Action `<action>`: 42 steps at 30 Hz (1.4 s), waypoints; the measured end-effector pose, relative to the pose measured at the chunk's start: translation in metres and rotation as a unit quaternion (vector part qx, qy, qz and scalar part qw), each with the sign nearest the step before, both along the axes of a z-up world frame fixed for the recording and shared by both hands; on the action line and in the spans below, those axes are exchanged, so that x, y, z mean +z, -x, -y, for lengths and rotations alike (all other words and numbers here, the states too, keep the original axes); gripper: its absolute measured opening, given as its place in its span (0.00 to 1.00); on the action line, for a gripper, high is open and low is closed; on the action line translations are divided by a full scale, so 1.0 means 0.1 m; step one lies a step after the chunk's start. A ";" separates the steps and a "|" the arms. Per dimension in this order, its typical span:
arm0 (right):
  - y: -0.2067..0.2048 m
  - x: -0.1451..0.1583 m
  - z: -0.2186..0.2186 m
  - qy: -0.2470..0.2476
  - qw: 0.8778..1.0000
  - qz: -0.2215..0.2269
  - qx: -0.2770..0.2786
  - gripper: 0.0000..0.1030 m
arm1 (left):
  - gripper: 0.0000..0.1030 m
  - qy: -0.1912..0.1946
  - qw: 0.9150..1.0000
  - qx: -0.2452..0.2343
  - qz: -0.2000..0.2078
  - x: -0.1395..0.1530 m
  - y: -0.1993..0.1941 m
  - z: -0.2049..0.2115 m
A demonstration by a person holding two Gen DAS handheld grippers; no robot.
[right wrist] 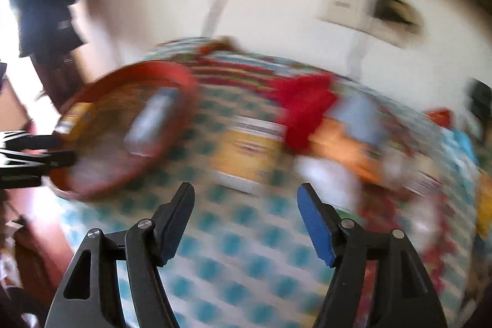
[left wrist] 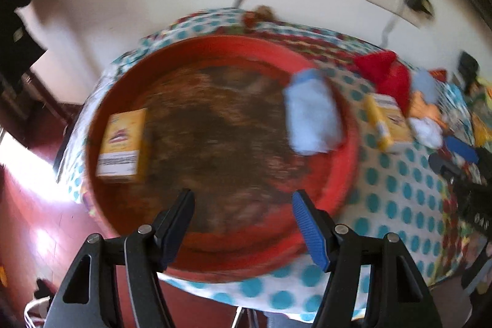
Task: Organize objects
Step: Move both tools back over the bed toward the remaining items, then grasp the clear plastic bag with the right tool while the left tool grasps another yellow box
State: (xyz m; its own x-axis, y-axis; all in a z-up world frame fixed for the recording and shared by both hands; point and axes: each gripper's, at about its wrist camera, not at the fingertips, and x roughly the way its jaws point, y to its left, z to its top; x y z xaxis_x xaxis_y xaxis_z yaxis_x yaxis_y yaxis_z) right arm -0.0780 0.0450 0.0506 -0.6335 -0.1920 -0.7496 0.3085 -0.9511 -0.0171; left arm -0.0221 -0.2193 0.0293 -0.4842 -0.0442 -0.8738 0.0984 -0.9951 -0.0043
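- Tray [left wrist: 101,100]: red and round, it fills the left wrist view; a yellow box [left wrist: 123,143] lies inside at 9 o'clock, a pale blue bottle [left wrist: 310,116] inside against the rim at 2 o'clock
- Left gripper [left wrist: 243,223]: hangs over the tray's near edge, jaws wide apart, nothing between them and touching nothing
- Second box [right wrist: 249,152]: yellow, on the dotted cloth [right wrist: 233,251] outside the tray, straight ahead of the right gripper at 12 o'clock; its long axis runs roughly away from the jaws, though blur makes this a judgement
- Right gripper [right wrist: 246,223]: about half open, empty, clear of the cloth; it looks the nearer tool for that box
- Red cloth item [right wrist: 304,109]: at 1 o'clock, overlapping the box's far right corner
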 end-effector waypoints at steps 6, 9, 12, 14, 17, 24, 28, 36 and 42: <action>0.03 -0.06 -1.02 -0.007 0.995 0.002 -0.102 0.65 | 0.66 0.012 0.998 -0.060 0.004 0.00 0.11 -0.66; 0.08 -0.17 -1.41 -0.001 0.990 0.004 -0.140 0.65 | 0.66 0.010 0.997 -0.081 0.005 0.00 0.19 -0.96; 0.12 -0.29 -1.61 0.006 0.989 0.011 -0.148 0.65 | 0.66 0.006 0.996 -0.091 0.006 0.00 0.26 -1.17; 0.16 -0.36 -1.65 0.005 0.989 0.014 -0.147 0.65 | 0.66 0.004 0.996 -0.094 0.009 -0.01 0.33 -1.29; 0.26 -0.45 -1.71 0.017 0.988 0.013 -0.150 0.65 | 0.66 0.008 0.995 -0.095 0.017 -0.03 0.46 -1.43; 0.44 -0.60 -1.76 0.023 0.989 0.021 -0.147 0.48 | 0.66 -0.002 0.996 -0.085 0.031 -0.13 0.76 -1.64; 0.46 -0.61 -1.77 0.030 0.989 0.020 -0.147 0.34 | 0.66 -0.005 0.996 -0.074 0.046 -0.23 0.93 -1.71; 0.48 -0.63 -1.76 0.036 0.988 0.030 -0.144 0.33 | 0.66 -0.004 0.996 -0.052 0.073 -0.39 1.21 -1.82; 0.48 -0.63 -1.76 0.034 0.989 0.030 -0.144 0.34 | 0.66 -0.004 0.995 -0.040 0.093 -0.50 1.41 -1.82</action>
